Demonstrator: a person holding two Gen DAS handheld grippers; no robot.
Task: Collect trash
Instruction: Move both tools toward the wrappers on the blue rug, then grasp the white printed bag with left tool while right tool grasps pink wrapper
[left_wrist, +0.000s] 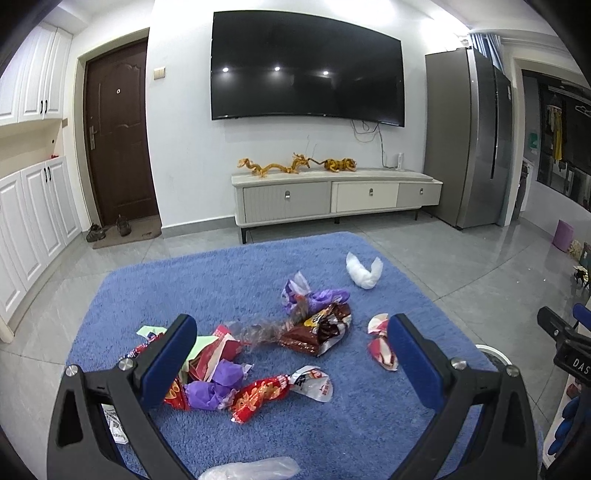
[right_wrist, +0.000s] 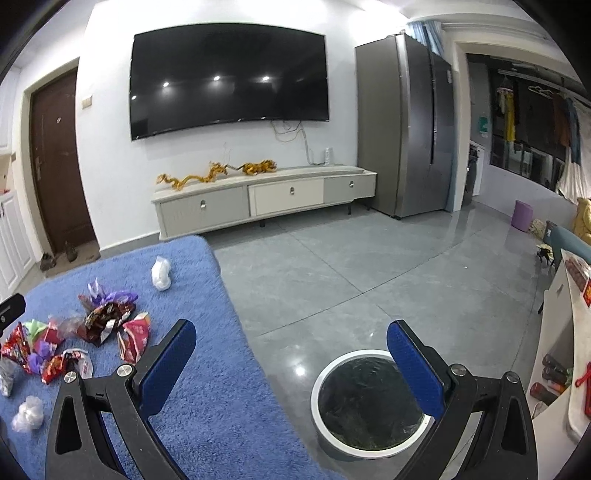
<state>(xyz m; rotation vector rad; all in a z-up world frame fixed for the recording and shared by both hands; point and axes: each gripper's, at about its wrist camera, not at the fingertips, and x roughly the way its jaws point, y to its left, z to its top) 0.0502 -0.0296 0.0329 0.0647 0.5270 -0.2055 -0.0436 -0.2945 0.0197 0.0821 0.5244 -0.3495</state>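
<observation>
Several crumpled snack wrappers (left_wrist: 258, 354) lie scattered on a blue rug (left_wrist: 332, 424): a brown one (left_wrist: 317, 328), red ones, purple ones and a white wad (left_wrist: 364, 271). My left gripper (left_wrist: 291, 365) is open and empty above the pile. My right gripper (right_wrist: 291, 369) is open and empty, over the rug's right edge and a round white-rimmed bin with a black liner (right_wrist: 369, 402) on the floor. The wrappers also show at the left of the right wrist view (right_wrist: 99, 328).
Grey tiled floor (right_wrist: 369, 266) surrounds the rug. A TV cabinet (left_wrist: 332, 199) stands at the far wall under a TV, a fridge (left_wrist: 469, 136) to its right. A white table edge (right_wrist: 569, 332) with items is at the right.
</observation>
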